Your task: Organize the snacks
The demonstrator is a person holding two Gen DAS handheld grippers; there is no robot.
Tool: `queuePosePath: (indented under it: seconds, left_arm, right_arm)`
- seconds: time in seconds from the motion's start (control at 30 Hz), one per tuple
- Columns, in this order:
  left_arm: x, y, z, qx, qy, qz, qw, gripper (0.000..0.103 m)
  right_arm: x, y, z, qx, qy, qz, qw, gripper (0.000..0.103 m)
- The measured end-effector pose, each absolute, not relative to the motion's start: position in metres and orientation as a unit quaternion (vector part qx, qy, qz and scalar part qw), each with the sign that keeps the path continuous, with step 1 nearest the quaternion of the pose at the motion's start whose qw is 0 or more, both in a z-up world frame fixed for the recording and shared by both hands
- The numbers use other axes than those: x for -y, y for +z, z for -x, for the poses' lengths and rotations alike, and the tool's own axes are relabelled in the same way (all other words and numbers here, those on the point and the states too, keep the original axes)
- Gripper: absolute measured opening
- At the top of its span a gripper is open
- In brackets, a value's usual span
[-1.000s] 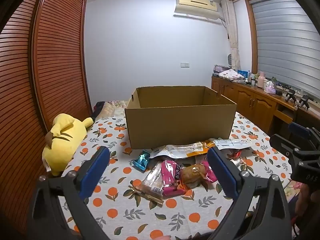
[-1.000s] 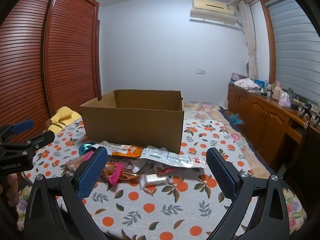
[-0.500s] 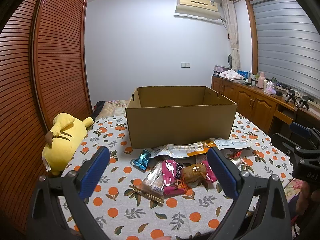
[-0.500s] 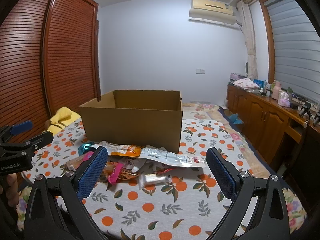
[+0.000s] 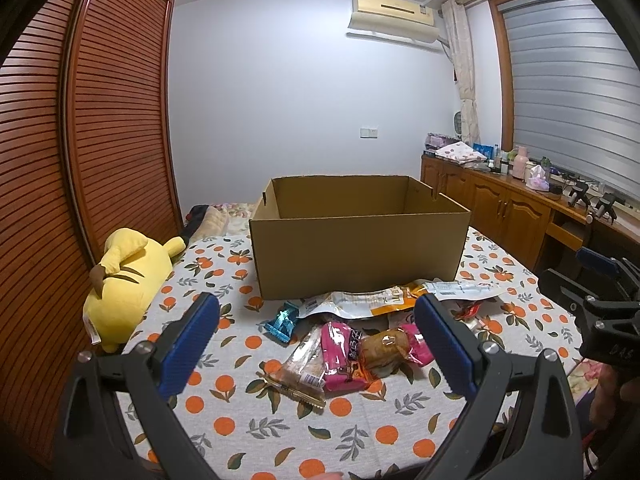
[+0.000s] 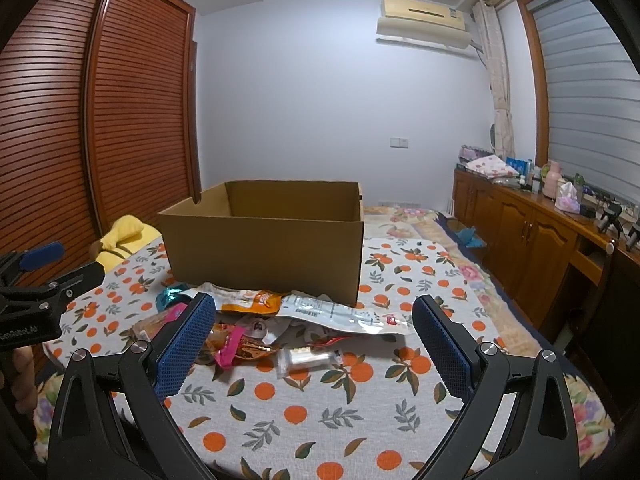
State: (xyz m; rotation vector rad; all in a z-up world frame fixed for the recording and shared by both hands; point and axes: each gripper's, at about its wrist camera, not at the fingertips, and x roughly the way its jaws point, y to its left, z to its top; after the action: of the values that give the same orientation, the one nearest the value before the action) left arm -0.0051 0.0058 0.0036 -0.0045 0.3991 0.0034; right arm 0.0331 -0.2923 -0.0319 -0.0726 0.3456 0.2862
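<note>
An open cardboard box [image 5: 360, 252] stands on the orange-print cloth [image 5: 280, 432]; it also shows in the right wrist view [image 6: 264, 252]. Several snack packets lie in front of it: a pink wrapper [image 5: 344, 356], a brown bun pack [image 5: 386, 346], a teal candy [image 5: 284, 320], a white-orange pouch [image 5: 360, 300] and a small clear packet [image 6: 306, 360]. My left gripper [image 5: 316, 344] is open and empty, above the pile. My right gripper [image 6: 314, 346] is open and empty, just short of the packets.
A yellow plush toy [image 5: 124, 280] lies left of the box. A wooden slatted wardrobe [image 5: 80, 160] stands on the left. A wooden cabinet [image 6: 532, 236] with bottles runs along the right wall. The other gripper shows at each view's edge [image 5: 600, 308].
Both views have shifted very slightly; the grippers stay open and the snacks have not moved.
</note>
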Motion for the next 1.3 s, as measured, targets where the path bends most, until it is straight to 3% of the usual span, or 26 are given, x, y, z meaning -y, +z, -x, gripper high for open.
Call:
queuePosePath:
  seconds: [1.3]
  left_arm:
    - [-0.0042,0.0048,0.0060,-0.197,0.002,0.001,0.980,0.099]
  right_arm:
    - [0.2930,-0.0310,-0.0316,-0.171,0.143,0.033,0.974,0.101]
